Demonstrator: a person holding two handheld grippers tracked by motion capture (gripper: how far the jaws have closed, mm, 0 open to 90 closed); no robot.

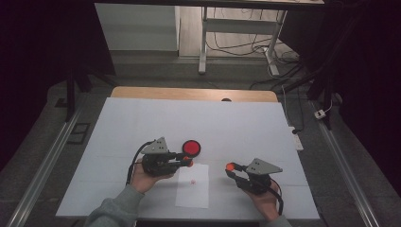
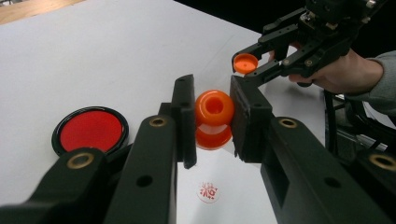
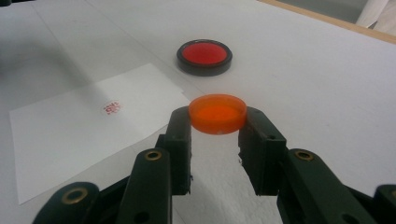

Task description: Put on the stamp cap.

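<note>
My left gripper (image 2: 212, 116) clamps an orange stamp (image 2: 214, 119) above the sheet of paper (image 1: 194, 187), its long axis upright and its hollow end facing my camera. My right gripper (image 3: 217, 128) pinches the stamp's flat orange cap (image 3: 218, 113) by its rim, held level over the white table (image 1: 246, 123). A red ink pad (image 1: 191, 148) sits just beyond the paper, whose red stamp mark (image 2: 208, 192) lies below the stamp.

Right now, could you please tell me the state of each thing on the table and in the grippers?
Orange stamp: uncapped, clamped in the left gripper above the paper.
Orange cap: off the stamp, gripped by the right gripper.
Ink pad: open, red surface exposed, resting on the table.
Sheet of paper: flat on the table, one red stamp mark on it.
</note>
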